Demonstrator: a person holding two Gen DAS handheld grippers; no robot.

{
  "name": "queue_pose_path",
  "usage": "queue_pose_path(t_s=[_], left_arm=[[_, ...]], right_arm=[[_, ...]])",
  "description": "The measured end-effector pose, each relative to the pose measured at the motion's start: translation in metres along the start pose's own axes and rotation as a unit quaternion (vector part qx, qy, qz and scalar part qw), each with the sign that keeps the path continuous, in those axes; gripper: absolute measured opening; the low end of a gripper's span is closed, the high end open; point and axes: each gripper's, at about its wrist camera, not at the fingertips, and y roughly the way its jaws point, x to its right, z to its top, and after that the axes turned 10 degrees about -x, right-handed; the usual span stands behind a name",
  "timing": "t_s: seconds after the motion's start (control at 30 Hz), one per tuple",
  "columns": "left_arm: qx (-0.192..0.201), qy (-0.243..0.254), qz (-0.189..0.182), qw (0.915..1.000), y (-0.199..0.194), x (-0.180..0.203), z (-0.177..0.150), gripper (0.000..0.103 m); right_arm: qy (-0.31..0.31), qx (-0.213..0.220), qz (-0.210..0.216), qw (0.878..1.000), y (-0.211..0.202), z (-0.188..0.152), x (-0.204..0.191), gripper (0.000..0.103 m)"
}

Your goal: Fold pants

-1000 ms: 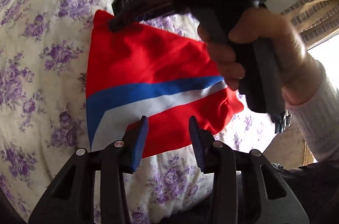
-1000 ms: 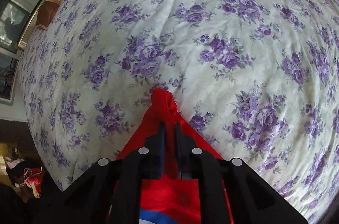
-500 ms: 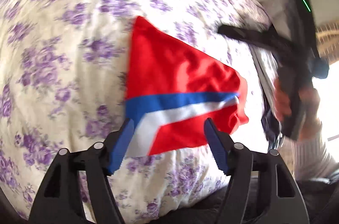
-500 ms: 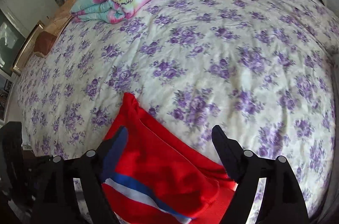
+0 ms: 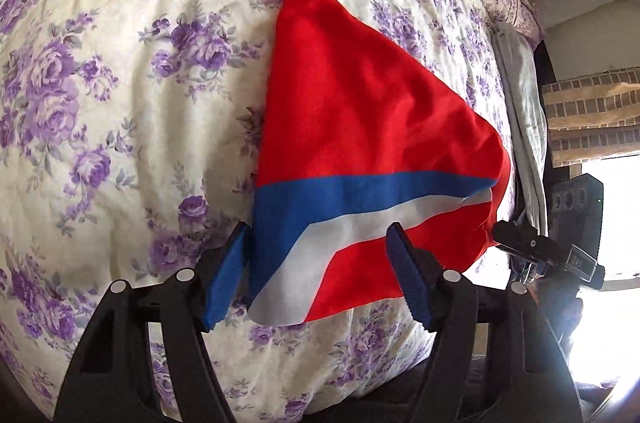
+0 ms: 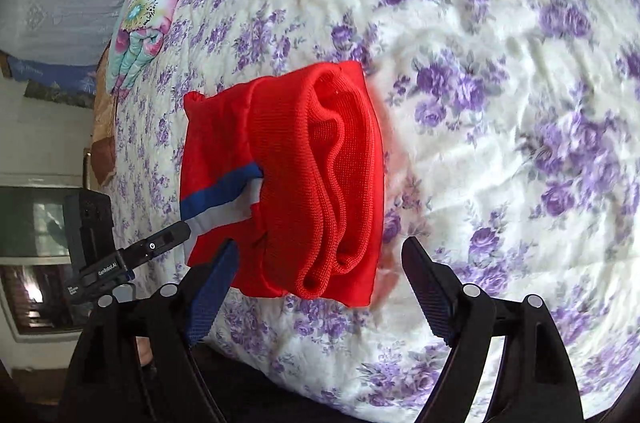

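Observation:
The red pants (image 5: 360,127) with a blue and white stripe lie folded into a compact bundle on the floral bedspread (image 5: 120,83). In the right wrist view the pants (image 6: 304,175) show their stacked folded edges. My left gripper (image 5: 320,279) is open and empty, hovering just in front of the striped near edge. My right gripper (image 6: 320,287) is open and empty, just in front of the bundle's near edge. Each gripper shows at the edge of the other's view: the right one (image 5: 548,255) and the left one (image 6: 132,255).
A rolled floral blanket (image 6: 148,3) lies at the far end of the bed. A brick wall (image 5: 588,111) and a bright window (image 5: 616,223) are beyond the bed's right side. The bed's front edge is just below both grippers.
The right gripper opened, let go of the pants' corner and drew back to the side. The left gripper opened wider and moved closer over the bundle. The pants now lie free.

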Motion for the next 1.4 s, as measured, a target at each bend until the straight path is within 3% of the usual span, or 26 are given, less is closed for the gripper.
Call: queue_pose_path(t_s=[0.1, 0.17, 0.2, 0.23, 0.3, 0.43, 0.67, 0.73, 0.8, 0.9, 1.03, 1.17, 1.4], left_arm=[[-0.002, 0.004, 0.001, 1.0, 0.001, 0.004, 0.0, 0.069], [-0.002, 0.004, -0.003, 1.0, 0.003, 0.005, 0.002, 0.07], [-0.003, 0.002, -0.006, 1.0, 0.003, 0.004, 0.002, 0.07], [-0.004, 0.001, -0.01, 0.9999, 0.004, 0.004, 0.003, 0.07], [-0.006, -0.003, -0.022, 0.9997, 0.005, 0.002, 0.004, 0.071], [-0.011, -0.005, -0.036, 0.9993, 0.01, 0.004, 0.004, 0.072], [-0.031, 0.017, -0.004, 0.9994, 0.028, 0.016, 0.01, 0.077], [-0.022, 0.016, 0.001, 0.9996, 0.026, 0.02, 0.01, 0.067], [-0.006, 0.026, 0.007, 0.9996, 0.017, 0.029, 0.007, 0.043], [0.018, 0.048, 0.02, 0.9985, 0.0, 0.045, 0.001, 0.03], [0.04, 0.076, 0.055, 0.9947, -0.014, 0.071, -0.004, 0.022], [0.052, 0.096, 0.075, 0.9912, -0.024, 0.09, 0.004, 0.02], [0.068, 0.098, 0.081, 0.9895, -0.031, 0.105, 0.079, 0.02]], right_arm=[[0.034, -0.037, 0.075, 0.996, 0.027, 0.009, 0.012, 0.085], [0.052, -0.025, 0.103, 0.993, 0.034, 0.014, 0.015, 0.084], [0.051, -0.019, 0.103, 0.993, 0.034, 0.015, 0.012, 0.06], [0.044, -0.017, 0.073, 0.996, 0.033, 0.016, 0.008, 0.045], [0.027, -0.014, 0.05, 0.998, 0.029, 0.015, 0.0, 0.037], [0.008, 0.0, 0.011, 1.0, 0.022, 0.008, -0.013, 0.036], [0.024, -0.02, 0.014, 0.999, 0.029, 0.015, -0.005, 0.041], [0.016, -0.017, 0.003, 1.0, 0.03, 0.014, -0.008, 0.041], [0.0, -0.012, -0.019, 1.0, 0.028, 0.012, -0.015, 0.039], [-0.028, -0.001, -0.053, 0.998, 0.025, 0.008, -0.026, 0.037], [-0.071, 0.028, -0.087, 0.993, 0.017, 0.001, -0.044, 0.035], [-0.092, 0.055, -0.088, 0.99, 0.001, 0.005, -0.059, 0.034], [-0.098, 0.08, -0.09, 0.988, -0.026, 0.081, -0.071, 0.034]])
